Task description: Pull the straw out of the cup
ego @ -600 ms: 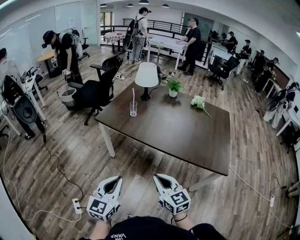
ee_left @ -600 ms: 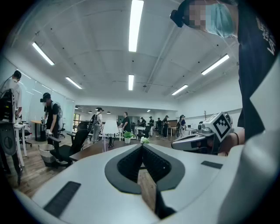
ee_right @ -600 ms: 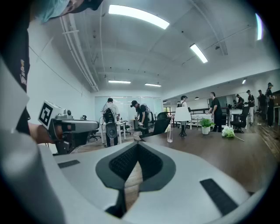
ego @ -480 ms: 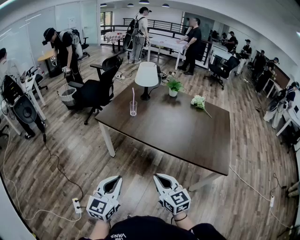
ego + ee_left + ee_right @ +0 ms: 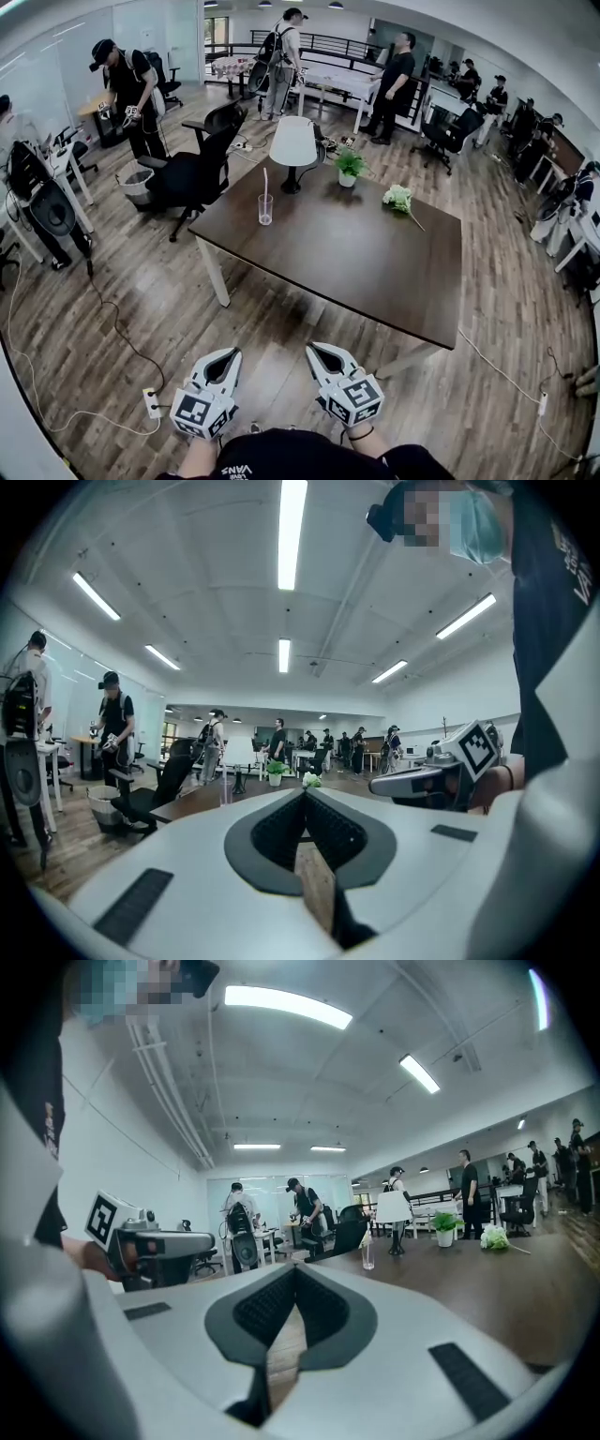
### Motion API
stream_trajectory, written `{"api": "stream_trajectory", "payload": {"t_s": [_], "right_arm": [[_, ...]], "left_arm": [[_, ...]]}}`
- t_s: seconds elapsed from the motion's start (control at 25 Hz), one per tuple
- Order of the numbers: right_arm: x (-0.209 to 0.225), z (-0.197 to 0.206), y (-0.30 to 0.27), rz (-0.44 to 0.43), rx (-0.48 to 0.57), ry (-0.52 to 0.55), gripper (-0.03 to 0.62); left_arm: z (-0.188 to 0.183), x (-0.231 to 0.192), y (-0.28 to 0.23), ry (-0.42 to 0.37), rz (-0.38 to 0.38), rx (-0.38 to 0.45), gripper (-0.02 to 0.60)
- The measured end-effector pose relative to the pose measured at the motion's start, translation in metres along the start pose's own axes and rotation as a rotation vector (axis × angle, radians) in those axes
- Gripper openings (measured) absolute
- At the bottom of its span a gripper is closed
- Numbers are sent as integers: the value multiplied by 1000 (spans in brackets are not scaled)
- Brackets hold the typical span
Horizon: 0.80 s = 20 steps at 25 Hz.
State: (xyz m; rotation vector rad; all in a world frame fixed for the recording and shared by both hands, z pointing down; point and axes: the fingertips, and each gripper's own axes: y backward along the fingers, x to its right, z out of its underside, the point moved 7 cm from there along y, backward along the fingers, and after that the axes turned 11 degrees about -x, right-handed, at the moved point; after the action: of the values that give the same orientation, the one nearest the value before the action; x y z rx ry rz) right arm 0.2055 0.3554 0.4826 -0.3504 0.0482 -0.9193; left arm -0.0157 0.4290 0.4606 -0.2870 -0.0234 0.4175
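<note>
A clear cup (image 5: 266,210) with a pale straw (image 5: 265,186) upright in it stands near the far left corner of the dark brown table (image 5: 356,262). Both grippers are held low, close to my body, well short of the table's near edge. My left gripper (image 5: 231,353) is shut with nothing in it, and its jaws meet at the tips (image 5: 303,790). My right gripper (image 5: 315,348) is shut and empty too (image 5: 296,1267). The cup shows small and far off in the left gripper view (image 5: 225,788) and in the right gripper view (image 5: 367,1257).
On the table's far side stand a white lamp (image 5: 293,150), a small potted plant (image 5: 349,169) and a bunch of white flowers (image 5: 398,200). A black office chair (image 5: 192,173) is at the table's left. A power strip (image 5: 151,403) with cables lies on the wooden floor. Several people stand at the back.
The scene has shifted slightly upward in the head view. Both grippers stay shut in the same low spot in front of me.
</note>
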Motion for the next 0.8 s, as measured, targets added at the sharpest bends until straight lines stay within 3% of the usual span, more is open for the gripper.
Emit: {"api": "stream_trajectory", "payload": {"t_s": [0.36, 0.8], "right_arm": [[14, 8, 3, -16, -17, 15, 18], [34, 0, -46, 29, -30, 2, 17]], "left_arm": [[7, 9, -1, 32, -47, -5, 12], [7, -46, -35, 42, -27, 5, 11]]}}
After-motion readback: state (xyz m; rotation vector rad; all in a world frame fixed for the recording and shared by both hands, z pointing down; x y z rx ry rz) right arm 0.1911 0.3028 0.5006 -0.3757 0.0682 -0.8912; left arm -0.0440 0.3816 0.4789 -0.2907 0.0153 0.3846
